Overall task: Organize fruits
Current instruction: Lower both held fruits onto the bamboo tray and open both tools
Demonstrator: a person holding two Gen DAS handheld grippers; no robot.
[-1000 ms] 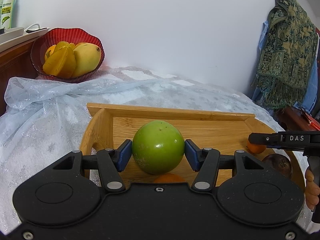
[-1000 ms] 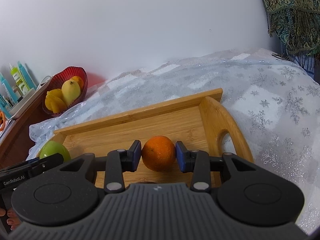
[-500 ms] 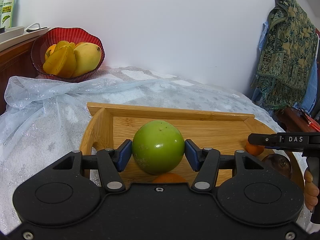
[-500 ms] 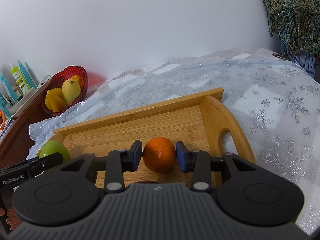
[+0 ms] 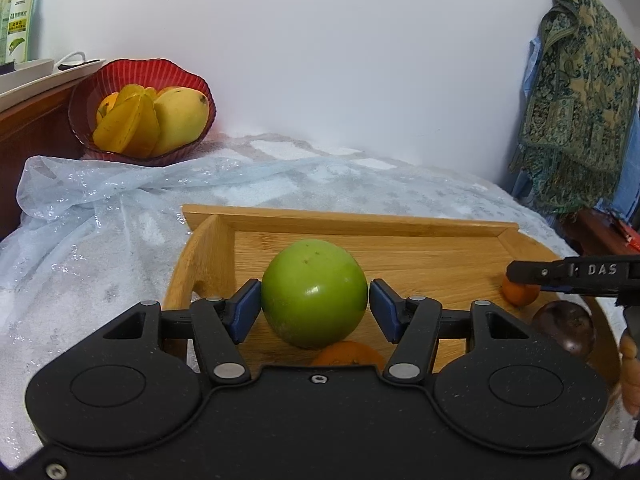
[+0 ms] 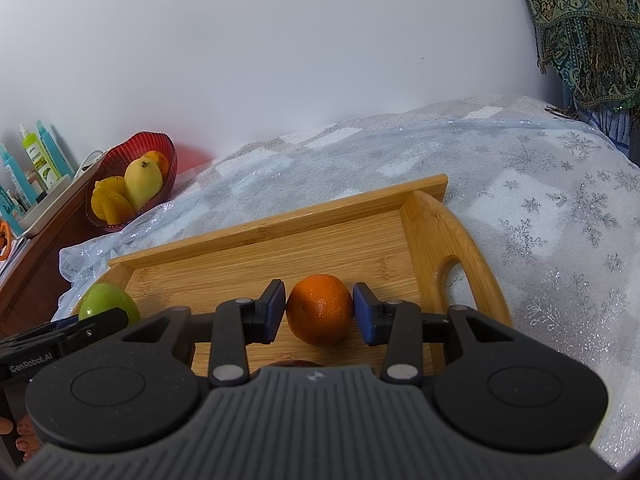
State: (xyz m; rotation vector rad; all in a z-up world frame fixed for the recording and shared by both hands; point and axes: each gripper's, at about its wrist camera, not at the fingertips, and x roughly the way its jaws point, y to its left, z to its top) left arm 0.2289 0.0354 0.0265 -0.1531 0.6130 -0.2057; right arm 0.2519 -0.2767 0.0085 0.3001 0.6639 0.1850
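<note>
Right gripper (image 6: 319, 312) fingers (image 6: 274, 312) just opening off orange (image 6: 319, 309), wooden tray (image 6: 256, 248), green apple (image 6: 106, 302) left

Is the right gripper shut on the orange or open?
Open. The right gripper has just been opening; gaps show between both pads and the orange, which rests on the wooden tray.

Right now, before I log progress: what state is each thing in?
Left tongs: around green apple, contact unclear.
Right tongs: just opening, orange loose between.
Wooden tray: holds both fruits.
Red bowl: holds yellow fruit.
</note>
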